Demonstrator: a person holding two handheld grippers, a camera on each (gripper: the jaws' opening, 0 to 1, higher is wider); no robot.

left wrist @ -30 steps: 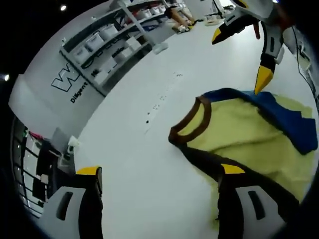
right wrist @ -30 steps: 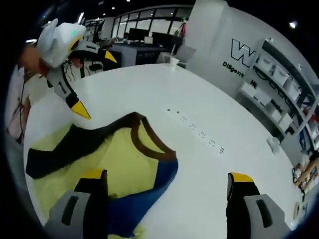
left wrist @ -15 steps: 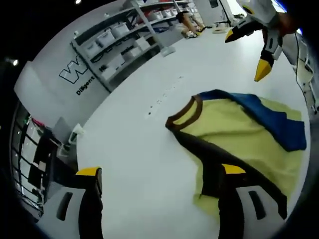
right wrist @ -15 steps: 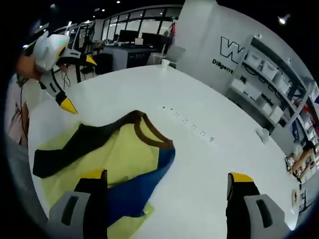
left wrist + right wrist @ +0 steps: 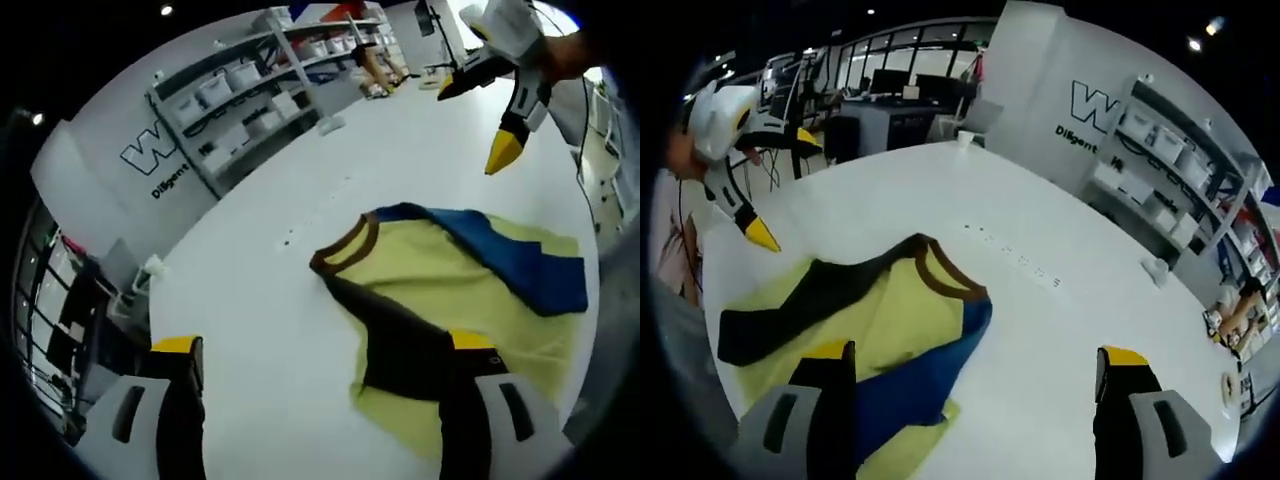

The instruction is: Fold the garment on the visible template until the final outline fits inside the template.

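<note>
A yellow garment [image 5: 440, 290] with a brown collar [image 5: 345, 250], a dark sleeve [image 5: 400, 340] and a blue sleeve [image 5: 515, 255] folded over it lies on the white table [image 5: 260, 300]. In the right gripper view the same garment [image 5: 905, 315] lies left of centre, with the blue sleeve [image 5: 910, 385] nearest. My left gripper [image 5: 320, 410] is open above the table, its right jaw over the dark sleeve. My right gripper [image 5: 975, 405] is open too, raised over the garment's edge. Each gripper shows in the other's view, held high: the right gripper [image 5: 500, 90] and the left gripper [image 5: 750, 190].
Shelving with white boxes [image 5: 250, 90] lines the wall beyond the table, also seen as shelves [image 5: 1180, 160] at the right. A row of small dark marks [image 5: 1015, 260] runs across the table. Desks with monitors [image 5: 900, 85] stand at the back. A white cup [image 5: 1157, 270] stands near the far edge.
Both cameras have pulled back and up, so the garment looks smaller and more of it shows. The garment itself lies as before, and both grippers remain open.
</note>
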